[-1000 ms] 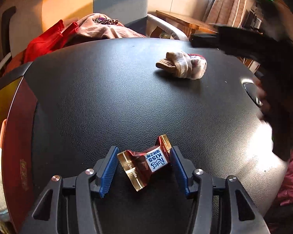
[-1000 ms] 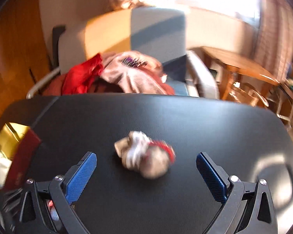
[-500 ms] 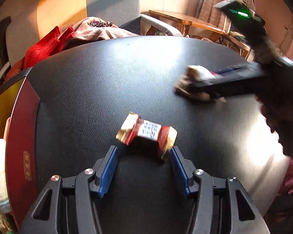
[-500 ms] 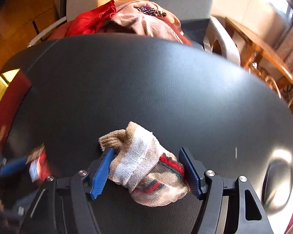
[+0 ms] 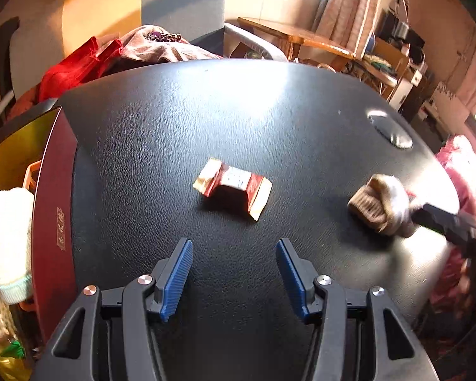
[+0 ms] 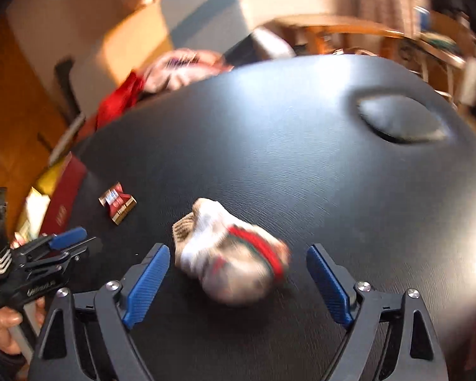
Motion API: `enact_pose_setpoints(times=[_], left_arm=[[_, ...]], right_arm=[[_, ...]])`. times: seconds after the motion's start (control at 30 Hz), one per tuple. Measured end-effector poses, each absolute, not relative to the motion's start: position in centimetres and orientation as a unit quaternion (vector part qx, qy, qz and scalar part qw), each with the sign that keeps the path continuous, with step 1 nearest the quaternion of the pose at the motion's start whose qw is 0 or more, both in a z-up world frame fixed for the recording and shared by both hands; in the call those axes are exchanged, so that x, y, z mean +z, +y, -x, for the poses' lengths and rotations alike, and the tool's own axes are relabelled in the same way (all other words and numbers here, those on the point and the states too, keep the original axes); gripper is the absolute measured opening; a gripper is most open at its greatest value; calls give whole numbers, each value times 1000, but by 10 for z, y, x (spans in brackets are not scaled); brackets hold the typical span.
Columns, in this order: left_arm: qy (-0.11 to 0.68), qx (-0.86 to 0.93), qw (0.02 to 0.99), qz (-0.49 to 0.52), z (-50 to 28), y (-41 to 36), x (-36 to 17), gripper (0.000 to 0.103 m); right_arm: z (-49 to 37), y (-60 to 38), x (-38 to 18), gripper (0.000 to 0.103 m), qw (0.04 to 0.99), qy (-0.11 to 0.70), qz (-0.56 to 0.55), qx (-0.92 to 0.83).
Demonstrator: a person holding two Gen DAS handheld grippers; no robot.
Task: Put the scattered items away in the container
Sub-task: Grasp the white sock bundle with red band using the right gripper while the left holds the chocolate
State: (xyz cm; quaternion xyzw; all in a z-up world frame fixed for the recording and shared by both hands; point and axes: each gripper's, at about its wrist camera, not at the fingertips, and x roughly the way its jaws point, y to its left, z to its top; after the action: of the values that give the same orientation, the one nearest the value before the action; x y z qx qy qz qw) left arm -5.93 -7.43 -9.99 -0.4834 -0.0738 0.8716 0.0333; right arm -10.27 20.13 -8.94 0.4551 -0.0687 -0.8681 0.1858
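A red and gold candy wrapper [image 5: 233, 189] lies on the black table [image 5: 269, 120], ahead of my open, empty left gripper [image 5: 234, 254]. It also shows in the right wrist view [image 6: 117, 202]. A rolled beige sock with red stripes [image 6: 231, 254] lies on the table between the wide-open fingers of my right gripper [image 6: 238, 263], not clamped. The sock also shows at the right of the left wrist view [image 5: 380, 204]. The red box with gold lining [image 5: 52, 197] stands at the table's left edge and holds a white cloth item [image 5: 6, 222].
A chair with red and pink clothes [image 5: 111, 54] stands behind the table. A round grommet [image 5: 390, 128] sits in the table's right part. A wooden side table [image 5: 301, 38] and clutter lie beyond. Pink fabric [image 5: 469, 174] lies off the right edge.
My left gripper let go of the candy and backed away from it. My right gripper closed in around the sock, then opened wide, and the sock slid toward the near right.
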Motion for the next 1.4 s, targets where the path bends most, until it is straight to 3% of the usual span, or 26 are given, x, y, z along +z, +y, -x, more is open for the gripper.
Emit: enact_pose_setpoints(times=[0.1, 0.7, 0.9, 1.13, 1.4], left_arm=[[-104, 867, 29, 486, 73, -81, -92, 59], [-12, 863, -9, 505, 134, -56, -117, 61], [17, 861, 20, 508, 119, -54, -115, 53], [-43, 864, 29, 500, 95, -74, -106, 53], [-24, 862, 25, 505, 114, -73, -102, 63]], right_arm=[[89, 213, -84, 90, 171, -88, -446, -874], [93, 213, -85, 91, 158, -67, -422, -890], [102, 211, -87, 91, 155, -69, -421, -891], [101, 200, -92, 91, 174, -64, -423, -887], [99, 189, -91, 91, 186, -37, -407, -894]])
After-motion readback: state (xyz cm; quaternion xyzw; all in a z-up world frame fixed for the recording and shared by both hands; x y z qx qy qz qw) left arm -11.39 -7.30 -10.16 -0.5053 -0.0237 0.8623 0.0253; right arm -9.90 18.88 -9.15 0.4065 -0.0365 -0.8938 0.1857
